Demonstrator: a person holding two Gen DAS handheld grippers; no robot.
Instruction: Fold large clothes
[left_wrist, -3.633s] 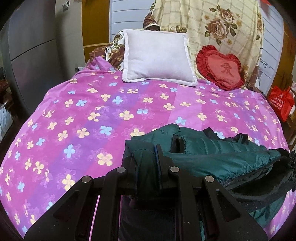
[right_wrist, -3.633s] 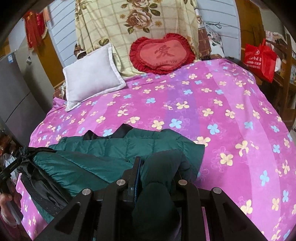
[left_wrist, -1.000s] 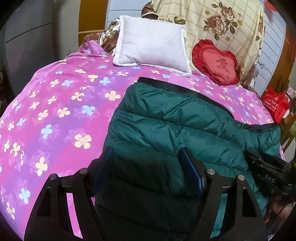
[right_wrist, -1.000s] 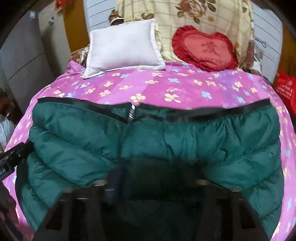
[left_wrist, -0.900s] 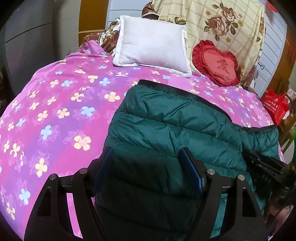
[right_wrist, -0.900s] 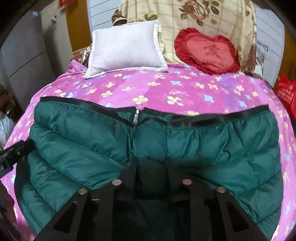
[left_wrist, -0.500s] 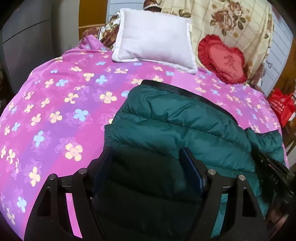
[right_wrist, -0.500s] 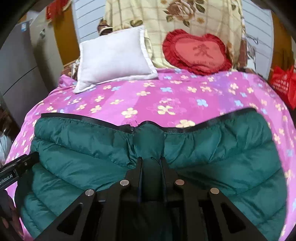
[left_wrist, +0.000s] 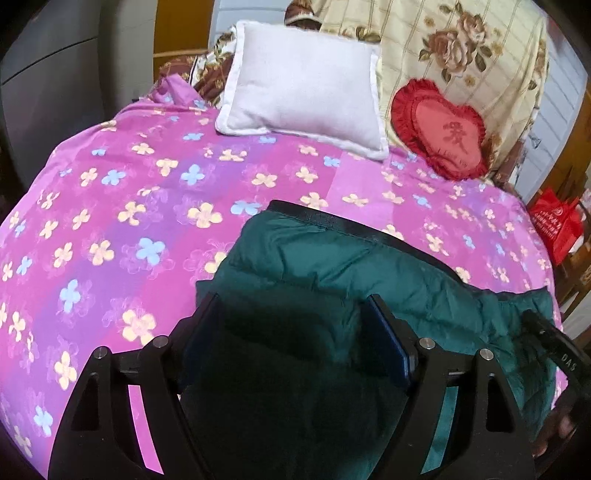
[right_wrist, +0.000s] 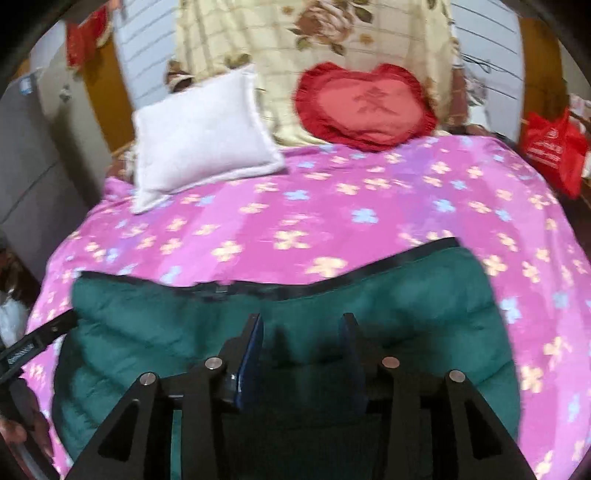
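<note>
A folded green puffer jacket (right_wrist: 369, 314) lies near on the pink flowered bedspread (right_wrist: 332, 206); the right gripper (right_wrist: 303, 325), jaws just opening, hovers over it.

Soft indoor light, fisheye bending at dark edges, right view motion-blurred, left view sharp

I count one dark green quilted puffer jacket (left_wrist: 369, 266), two cushions: one white square fabric pillow (left_wrist: 303, 92) and one red heart-shaped frilled cushion (left_wrist: 443, 129), one red plastic carrier bag (left_wrist: 554, 221), and two black two-finger grippers (left_wrist: 295, 325) (right_wrist: 303, 332).
</note>
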